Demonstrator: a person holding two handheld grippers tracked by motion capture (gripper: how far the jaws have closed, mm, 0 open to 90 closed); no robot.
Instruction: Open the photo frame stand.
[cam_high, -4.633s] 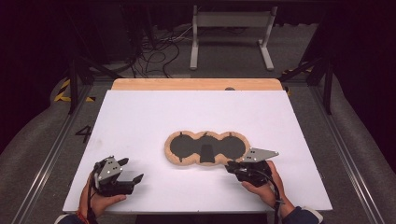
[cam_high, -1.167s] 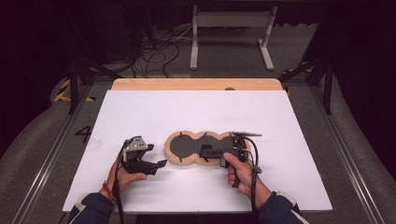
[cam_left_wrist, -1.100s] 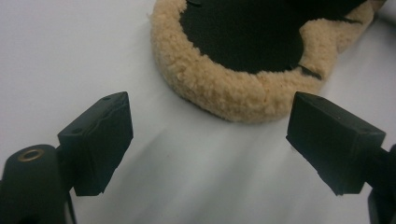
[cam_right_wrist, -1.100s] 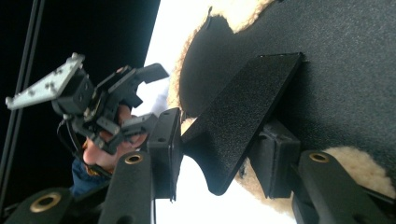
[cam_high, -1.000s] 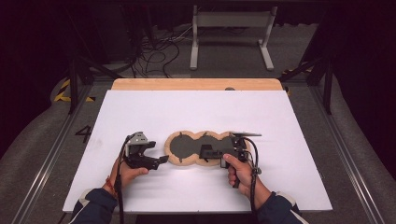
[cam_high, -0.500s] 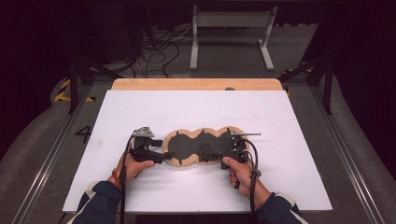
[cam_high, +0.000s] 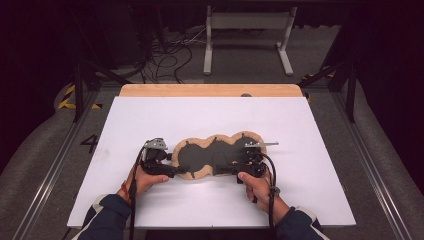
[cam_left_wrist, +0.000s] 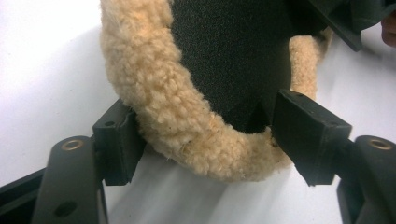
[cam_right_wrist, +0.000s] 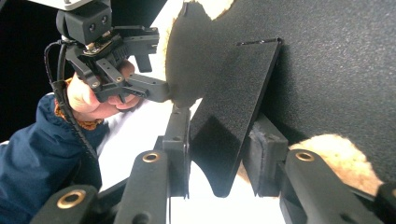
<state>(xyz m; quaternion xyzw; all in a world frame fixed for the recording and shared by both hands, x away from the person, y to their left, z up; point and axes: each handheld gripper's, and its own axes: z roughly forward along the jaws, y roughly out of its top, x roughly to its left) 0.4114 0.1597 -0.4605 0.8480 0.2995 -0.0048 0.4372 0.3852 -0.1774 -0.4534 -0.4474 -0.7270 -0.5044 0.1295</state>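
Grasping step: my right tongs (cam_high: 231, 170) clench a black flap of the fleece-edged mat (cam_high: 216, 155) near the worktop's (cam_high: 320, 150) front edge; my left tongs (cam_high: 176, 173), just closing, straddle its fleece rim unclamped. Next: clamp, then lift together.

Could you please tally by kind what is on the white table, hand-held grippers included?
Three-lobed black mat with tan fleece edging: 1
Black hand-held grippers: 2, left gripper and right gripper
Total: 3
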